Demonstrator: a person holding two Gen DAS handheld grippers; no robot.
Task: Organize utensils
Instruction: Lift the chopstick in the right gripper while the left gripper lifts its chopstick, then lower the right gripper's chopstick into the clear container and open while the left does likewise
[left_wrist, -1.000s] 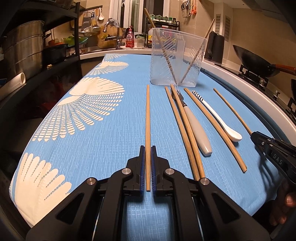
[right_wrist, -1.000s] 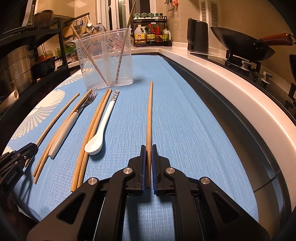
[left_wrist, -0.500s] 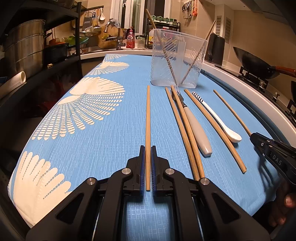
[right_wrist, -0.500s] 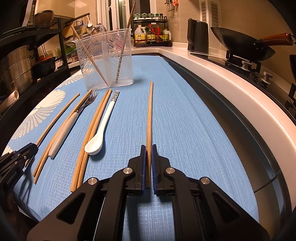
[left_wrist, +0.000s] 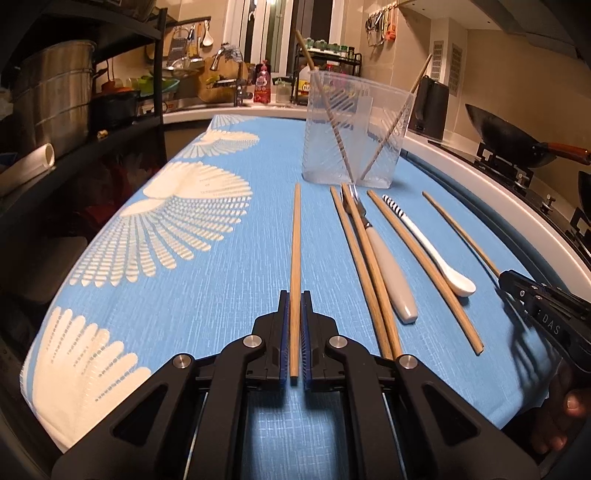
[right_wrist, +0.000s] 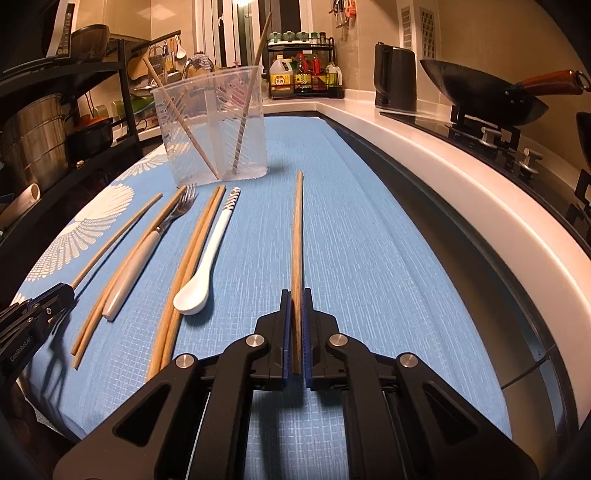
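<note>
Chopsticks fill both your grippers: left gripper (left_wrist: 294, 314) clamps one chopstick (left_wrist: 295, 254) left of the clear holder (left_wrist: 354, 140), right gripper (right_wrist: 294, 314) clamps another (right_wrist: 297, 236) right of it. Light, stiff and slick, they probably pivot when gripped by the end.

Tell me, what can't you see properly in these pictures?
- Left wrist view: the near ends of two chopsticks beside the fork go under the left claw.
- Left wrist view: the far-right chopstick disappears behind the right claw.
- Right wrist view: the left claw is cut off by the picture's edge.
- Both views: the chopsticks in the clear holder look blurred through its ribbed wall.
</note>
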